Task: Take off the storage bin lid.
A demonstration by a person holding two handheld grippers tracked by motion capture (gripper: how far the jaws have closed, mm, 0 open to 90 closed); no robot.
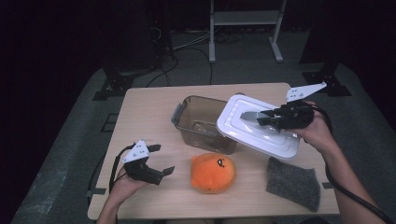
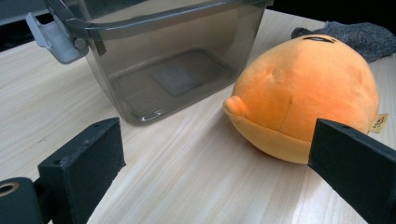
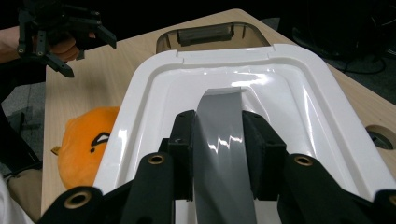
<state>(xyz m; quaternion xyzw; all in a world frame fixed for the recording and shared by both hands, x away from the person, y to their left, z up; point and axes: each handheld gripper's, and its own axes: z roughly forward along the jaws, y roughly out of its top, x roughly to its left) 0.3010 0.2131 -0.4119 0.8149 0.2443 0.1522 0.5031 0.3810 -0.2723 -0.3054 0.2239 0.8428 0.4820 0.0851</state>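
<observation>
A: How do the 2 tongs stand?

B: The right gripper [image 1: 264,117] pinches the grey handle [image 3: 219,140] of the white lid [image 1: 243,122], jaws pressed on both sides of it. I think it grips there because the handle is the only narrow part. The lid hangs tilted, over the box [image 1: 198,122] at its 3 o'clock edge.

A: And the left gripper [image 1: 161,159]?

B: Spread wide, holding nothing. The toy [image 1: 213,172] lies on the table [image 1: 149,112] at 3 o'clock from it, near, and just in front of the box.

The light wooden table [image 1: 149,107] carries a smoky plastic box [image 1: 201,123], orange plush [image 1: 213,172] and grey cloth [image 1: 293,183]
</observation>
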